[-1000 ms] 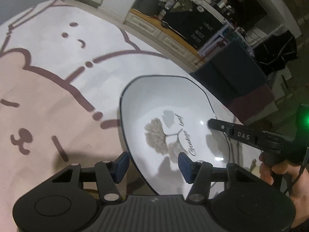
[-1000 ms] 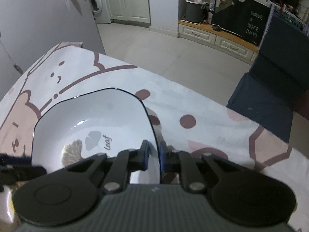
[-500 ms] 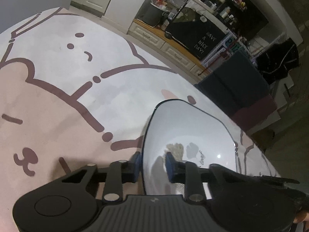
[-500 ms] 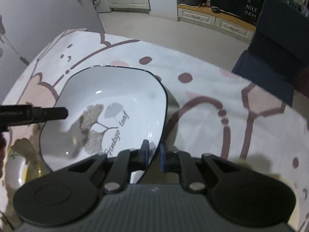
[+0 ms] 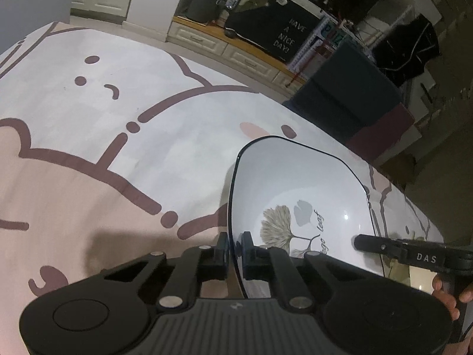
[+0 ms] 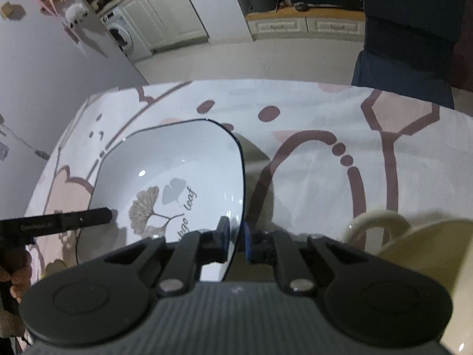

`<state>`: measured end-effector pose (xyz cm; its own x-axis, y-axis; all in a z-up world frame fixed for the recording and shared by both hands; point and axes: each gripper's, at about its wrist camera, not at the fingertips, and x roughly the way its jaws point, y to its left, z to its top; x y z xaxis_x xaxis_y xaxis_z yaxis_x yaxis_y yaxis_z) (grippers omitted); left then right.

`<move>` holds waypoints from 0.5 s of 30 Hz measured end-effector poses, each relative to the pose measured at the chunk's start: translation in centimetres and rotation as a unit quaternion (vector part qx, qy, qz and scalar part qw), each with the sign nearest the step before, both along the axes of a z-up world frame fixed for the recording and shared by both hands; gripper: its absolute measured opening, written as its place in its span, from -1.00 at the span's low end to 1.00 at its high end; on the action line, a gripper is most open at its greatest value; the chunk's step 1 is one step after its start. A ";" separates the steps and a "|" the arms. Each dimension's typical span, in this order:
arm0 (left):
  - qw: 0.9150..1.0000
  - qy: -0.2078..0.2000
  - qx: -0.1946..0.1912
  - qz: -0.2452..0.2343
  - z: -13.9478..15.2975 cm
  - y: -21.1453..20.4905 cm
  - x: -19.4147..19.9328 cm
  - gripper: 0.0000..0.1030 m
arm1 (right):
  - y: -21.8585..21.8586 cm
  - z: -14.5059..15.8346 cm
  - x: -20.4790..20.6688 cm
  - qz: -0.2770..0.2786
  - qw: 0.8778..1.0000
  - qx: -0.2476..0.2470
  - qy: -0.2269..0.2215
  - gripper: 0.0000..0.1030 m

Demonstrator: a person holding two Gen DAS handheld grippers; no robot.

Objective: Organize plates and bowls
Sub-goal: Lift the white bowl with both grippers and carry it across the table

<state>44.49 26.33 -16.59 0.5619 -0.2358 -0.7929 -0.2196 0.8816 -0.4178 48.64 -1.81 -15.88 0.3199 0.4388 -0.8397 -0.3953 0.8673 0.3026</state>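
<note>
A white square-ish plate (image 5: pixel 295 183) with a dark rim and a ginkgo-leaf print is held over the pink bear tablecloth (image 5: pixel 88 177). My left gripper (image 5: pixel 235 245) is closing, and its blue pads clamp the plate's left rim between them. In the right wrist view the same plate (image 6: pixel 171 159) has its right rim pinched in my right gripper (image 6: pixel 235 230), which is shut on it. One finger of the opposite gripper shows at the far side of the plate in each view: the right one (image 5: pixel 384 247) and the left one (image 6: pixel 74 219).
A cream cup with a handle (image 6: pixel 414 242) stands just right of the right gripper. A person's hand (image 5: pixel 446 295) grips the right tool. A dark blue chair (image 6: pixel 408 44) stands past the table's far edge, with kitchen cabinets (image 5: pixel 236 50) beyond.
The left jaws went from wide open around the plate's near edge to closed on its left rim. The right view has rolled, bringing the cream cup into sight.
</note>
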 end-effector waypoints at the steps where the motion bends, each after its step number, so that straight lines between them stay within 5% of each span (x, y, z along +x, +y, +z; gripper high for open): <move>1: 1.000 0.001 0.002 -0.005 0.0 0.0 0.1 -0.81 | 0.4 0.0 0.2 0.003 1.000 -0.008 0.003 -0.73; 15: 0.999 -0.027 -0.007 -0.030 -0.8 0.2 0.2 -0.78 | 0.6 0.5 0.7 0.021 1.000 -0.010 -0.004 -0.72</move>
